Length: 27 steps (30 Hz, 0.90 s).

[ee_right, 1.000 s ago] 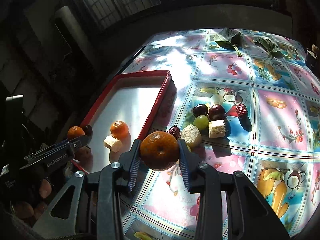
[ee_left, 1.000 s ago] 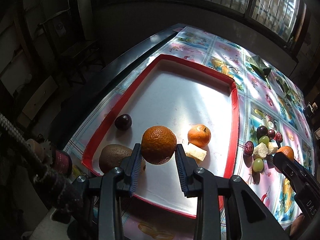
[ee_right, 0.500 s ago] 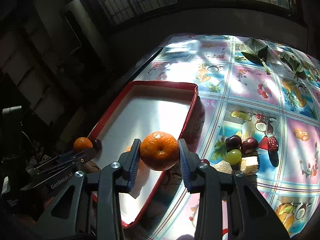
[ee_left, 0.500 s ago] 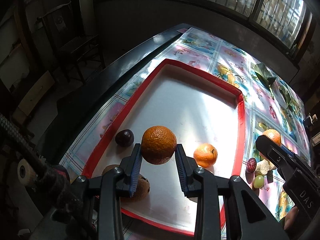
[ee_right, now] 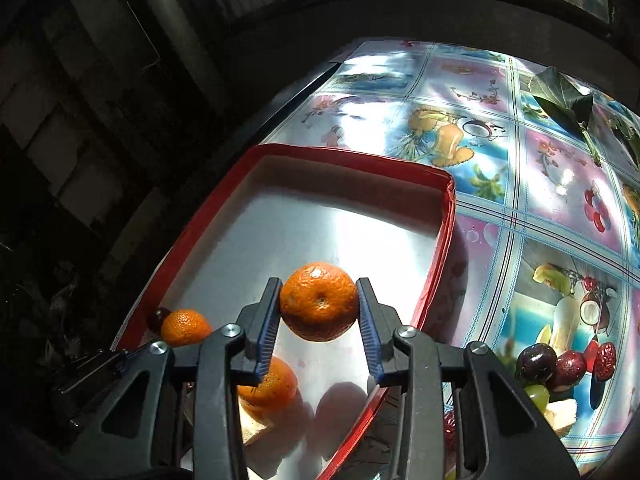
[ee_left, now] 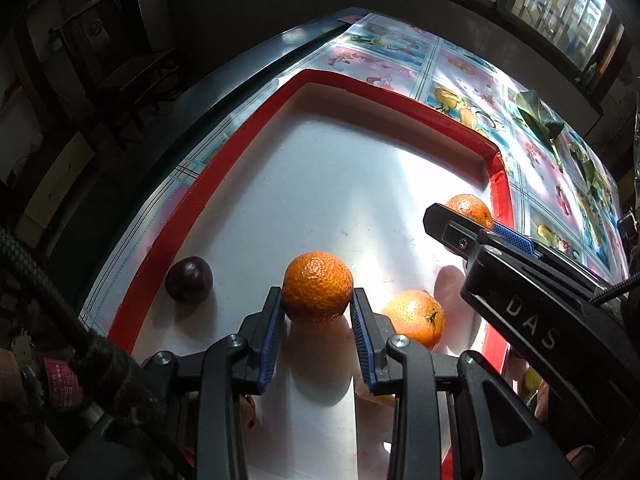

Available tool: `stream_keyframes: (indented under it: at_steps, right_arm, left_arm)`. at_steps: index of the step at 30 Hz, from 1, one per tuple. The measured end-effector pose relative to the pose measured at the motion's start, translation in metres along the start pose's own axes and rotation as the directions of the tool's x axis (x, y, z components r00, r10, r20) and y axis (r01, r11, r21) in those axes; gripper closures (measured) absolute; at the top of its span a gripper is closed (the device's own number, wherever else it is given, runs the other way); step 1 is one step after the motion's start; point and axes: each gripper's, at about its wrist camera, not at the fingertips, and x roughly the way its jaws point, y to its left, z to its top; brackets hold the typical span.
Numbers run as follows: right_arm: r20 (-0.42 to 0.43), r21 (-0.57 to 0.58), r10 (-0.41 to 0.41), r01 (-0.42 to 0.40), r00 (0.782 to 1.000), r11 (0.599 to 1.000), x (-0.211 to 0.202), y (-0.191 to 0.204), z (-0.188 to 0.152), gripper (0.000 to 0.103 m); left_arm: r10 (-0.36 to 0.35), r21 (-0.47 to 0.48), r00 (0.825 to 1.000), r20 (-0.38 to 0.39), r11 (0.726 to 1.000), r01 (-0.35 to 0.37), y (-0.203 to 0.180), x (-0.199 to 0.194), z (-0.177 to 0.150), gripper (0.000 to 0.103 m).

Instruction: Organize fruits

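Note:
A red-rimmed white tray [ee_left: 248, 140] [ee_right: 444, 240] lies on the fruit-print tablecloth. My left gripper [ee_left: 318, 312] is shut on an orange [ee_left: 317, 286] and holds it above the tray's near part. My right gripper [ee_right: 319, 312] is shut on another orange [ee_right: 319, 300] above the tray's right side; that gripper and its orange [ee_left: 468, 209] also show at the right of the left wrist view. A third orange [ee_left: 416, 317] [ee_right: 270, 386] and a dark plum [ee_left: 189, 279] lie in the tray. The left gripper's orange [ee_right: 185, 326] shows low left in the right wrist view.
On the cloth right of the tray lie dark plums [ee_right: 536, 362], a red date [ee_right: 604, 360], a green grape [ee_right: 538, 396] and pale fruit chunks [ee_right: 564, 412]. Green leaves [ee_right: 560, 96] lie at the far end. A pale chunk [ee_right: 252, 420] sits in the tray under the third orange.
Both grippers have moved forward over the tray with their oranges. The right gripper came in from the cloth side, leftwards across the tray's rim. The kiwi has dropped out of the left view.

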Motion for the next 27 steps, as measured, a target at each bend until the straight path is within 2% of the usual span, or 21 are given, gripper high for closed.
stream_keyframes:
  at_steps: [8, 12, 14, 17, 19, 27]
  right_arm:
    - [-0.045, -0.037, -0.043, 0.041, 0.998, 0.998, 0.021, 0.002, -0.002, 0.063]
    - [-0.047, -0.055, -0.046, 0.044, 0.998, 0.998, 0.023, 0.004, -0.002, 0.062]
    - [-0.046, -0.042, -0.035, 0.033, 0.998, 0.999, 0.022, 0.003, 0.0, 0.055]
    - [-0.025, -0.036, -0.039, 0.039, 0.999, 0.999, 0.017, 0.001, 0.002, 0.047]
    - [-0.014, -0.022, -0.034, 0.033, 0.999, 0.999, 0.012, -0.001, 0.004, 0.047]
    - [0.043, 0.035, -0.004, 0.003, 0.999, 0.999, -0.03, -0.013, -0.006, 0.047]
  left_arm:
    - [0.0, 0.018, 1.0, 0.017, 1.0, 0.0, -0.002, 0.003, 0.001, 0.069]
    - [-0.016, 0.003, 1.0, 0.014, 1.0, 0.016, 0.002, 0.001, 0.002, 0.059]
    - [-0.015, -0.002, 1.0, 0.017, 1.0, 0.015, 0.003, -0.001, 0.001, 0.054]
    - [-0.016, -0.008, 1.0, 0.024, 1.0, 0.016, 0.004, -0.005, 0.0, 0.046]
    - [-0.009, -0.008, 1.0, 0.029, 1.0, 0.01, 0.004, -0.008, -0.001, 0.041]
    - [-0.026, 0.003, 0.998, 0.065, 1.0, 0.026, 0.0, -0.032, -0.013, 0.039]
